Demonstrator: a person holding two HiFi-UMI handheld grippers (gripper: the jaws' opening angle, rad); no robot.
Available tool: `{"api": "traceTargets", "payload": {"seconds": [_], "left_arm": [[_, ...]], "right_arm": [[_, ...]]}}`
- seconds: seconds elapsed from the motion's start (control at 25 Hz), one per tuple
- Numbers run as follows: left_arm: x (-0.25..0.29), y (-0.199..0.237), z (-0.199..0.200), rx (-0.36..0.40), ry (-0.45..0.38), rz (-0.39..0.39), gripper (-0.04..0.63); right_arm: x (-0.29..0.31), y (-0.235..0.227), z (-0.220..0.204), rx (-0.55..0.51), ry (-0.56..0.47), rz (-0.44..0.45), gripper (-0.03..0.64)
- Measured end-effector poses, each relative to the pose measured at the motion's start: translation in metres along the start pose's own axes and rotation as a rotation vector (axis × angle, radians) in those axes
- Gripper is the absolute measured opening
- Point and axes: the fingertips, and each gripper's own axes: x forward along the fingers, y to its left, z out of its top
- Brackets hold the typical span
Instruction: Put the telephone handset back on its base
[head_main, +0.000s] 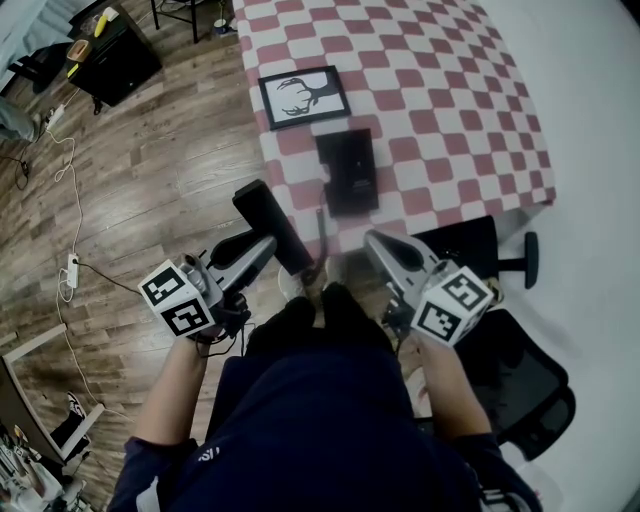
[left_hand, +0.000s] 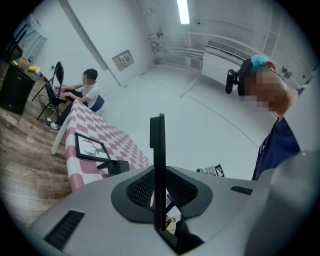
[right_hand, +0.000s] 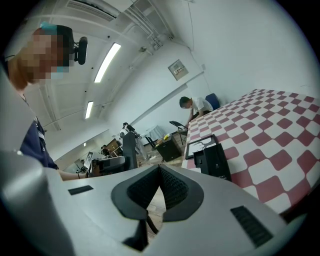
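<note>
My left gripper is shut on a long black telephone handset, off the near edge of the checkered table. In the left gripper view the handset stands upright and edge-on between the pads. The black base lies flat on the cloth near that edge, ahead and to the right of the handset, and shows again as the base and the base. My right gripper hovers short of the table with its jaws shut on nothing.
A framed antler picture lies just behind the base. A black office chair stands at my right. A cable and power strip lie on the wooden floor at left, near a black cabinet. A seated person is at the table's far end.
</note>
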Motion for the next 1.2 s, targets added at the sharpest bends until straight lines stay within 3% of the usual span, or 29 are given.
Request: {"api": "traceTargets", "payload": {"seconds": [0.76, 1.2], "left_arm": [[0.075, 0.060, -0.023, -0.077, 0.114, 0.043, 0.089], [0.119, 0.098, -0.049, -0.128, 0.213, 0.041, 0.089]], "right_arm": [[0.026, -0.077, -0.005, 0.098, 0.094, 0.087, 0.017], [0.027, -0.116, -0.012, 0.137, 0.145, 0.079, 0.017]]}}
